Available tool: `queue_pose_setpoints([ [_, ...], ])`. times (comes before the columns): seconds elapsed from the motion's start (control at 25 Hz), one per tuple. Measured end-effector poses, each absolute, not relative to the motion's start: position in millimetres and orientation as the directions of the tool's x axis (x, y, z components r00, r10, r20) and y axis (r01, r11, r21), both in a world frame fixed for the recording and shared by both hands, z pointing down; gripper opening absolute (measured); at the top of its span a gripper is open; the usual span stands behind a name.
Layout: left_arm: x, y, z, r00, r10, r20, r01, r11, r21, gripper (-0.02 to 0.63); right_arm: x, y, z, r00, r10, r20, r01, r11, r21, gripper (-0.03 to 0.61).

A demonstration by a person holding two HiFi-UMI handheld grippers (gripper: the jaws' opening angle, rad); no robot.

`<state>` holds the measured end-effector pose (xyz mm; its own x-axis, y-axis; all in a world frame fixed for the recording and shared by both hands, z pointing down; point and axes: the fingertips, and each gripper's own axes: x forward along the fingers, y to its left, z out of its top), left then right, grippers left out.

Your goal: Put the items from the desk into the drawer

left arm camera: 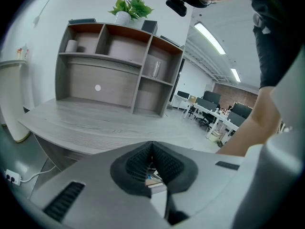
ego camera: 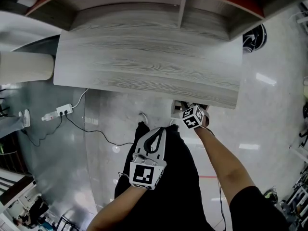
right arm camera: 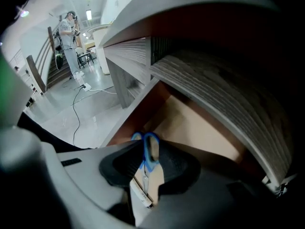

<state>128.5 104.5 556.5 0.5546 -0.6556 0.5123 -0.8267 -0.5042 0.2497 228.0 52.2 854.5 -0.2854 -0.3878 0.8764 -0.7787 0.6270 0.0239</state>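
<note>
Beneath you lies a glossy pale grey floor (ego camera: 269, 109), with a white power strip (ego camera: 64, 110) at nine o'clock. At twelve o'clock spreads the curved light grey wood-grain desk (ego camera: 144, 61), backed by a grey open shelf unit (left arm camera: 119, 80) with red-brown lining. Long ceiling strip lights (left arm camera: 209, 38) glow overhead.

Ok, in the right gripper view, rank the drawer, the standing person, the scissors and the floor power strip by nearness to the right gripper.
1. scissors, right between the jaws.
2. drawer, just beyond them, centre right.
3. power strip, on the floor, left.
4. person, far back, upper left.
</note>
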Motion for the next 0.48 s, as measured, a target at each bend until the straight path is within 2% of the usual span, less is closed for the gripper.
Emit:
queue_pose_setpoints([
  [0.28, 121.1, 102.3, 551.4, 0.565, -0.653, 0.504, -0.819, -0.517, 0.248, 0.005, 232.1, 53.9, 835.4, -0.303, -0.424, 0.854, -0.828, 0.561, -0.015, 0.1],
  [0.48, 115.4, 103.0, 543.6, 0.59, -0.643, 0.489, -0.8, -0.544, 0.251, 0.005, 235.1, 73.3, 814.9, -0.301, -0.465, 0.833, -0.916, 0.384, -0.116, 0.1],
])
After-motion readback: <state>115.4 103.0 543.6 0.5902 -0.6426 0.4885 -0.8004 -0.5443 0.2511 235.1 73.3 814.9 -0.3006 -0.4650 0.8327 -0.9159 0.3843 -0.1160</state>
